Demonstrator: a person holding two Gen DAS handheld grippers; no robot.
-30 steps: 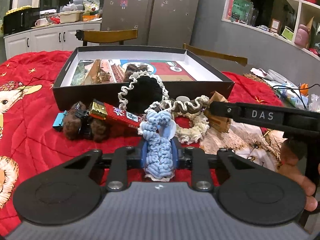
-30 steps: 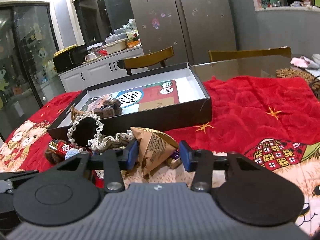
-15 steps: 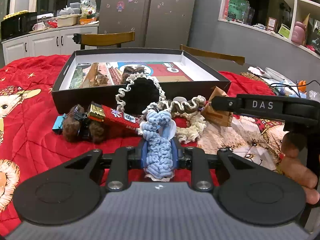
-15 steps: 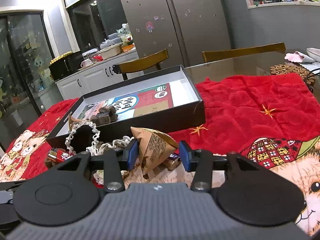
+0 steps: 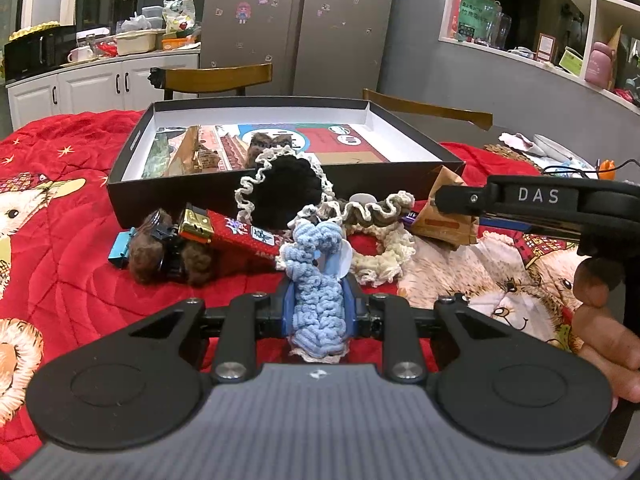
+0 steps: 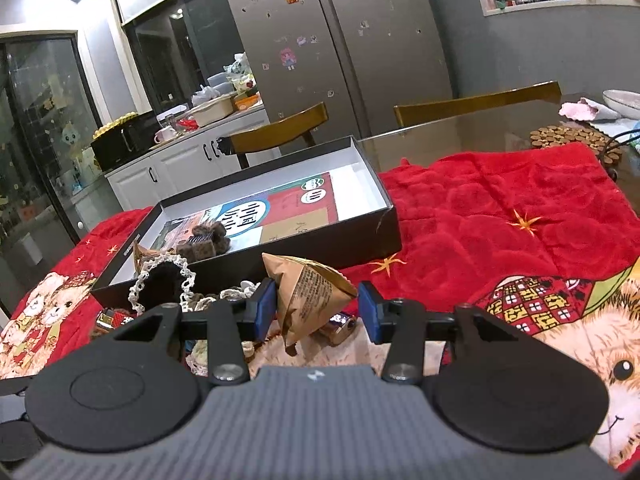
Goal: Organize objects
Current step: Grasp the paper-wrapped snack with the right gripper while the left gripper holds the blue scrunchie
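My left gripper (image 5: 317, 304) is shut on a light blue knitted scrunchie (image 5: 316, 280), held just above the red quilt. My right gripper (image 6: 318, 312) is shut on a brown triangular paper packet (image 6: 308, 292), lifted above the table; it also shows in the left wrist view (image 5: 448, 216). A black open box (image 5: 280, 184) with white inner walls stands behind, holding a printed card, a brown furry clip (image 6: 204, 240) and other items. In front of it lie a black scrunchie with cream trim (image 5: 280, 188), a brown-and-cream scrunchie (image 5: 372, 212), a red bar (image 5: 236, 232) and a brown furry clip (image 5: 168, 252).
A small purple-wrapped object (image 6: 340, 326) lies under the packet. Two wooden chairs (image 5: 216, 78) stand behind the table. A round woven trivet (image 6: 576, 140), a cloth and cables are at the far right. The red quilt (image 6: 500, 208) covers the table.
The right gripper has lifted the brown packet higher and tilted up. The left gripper holds the blue scrunchie and has barely moved.
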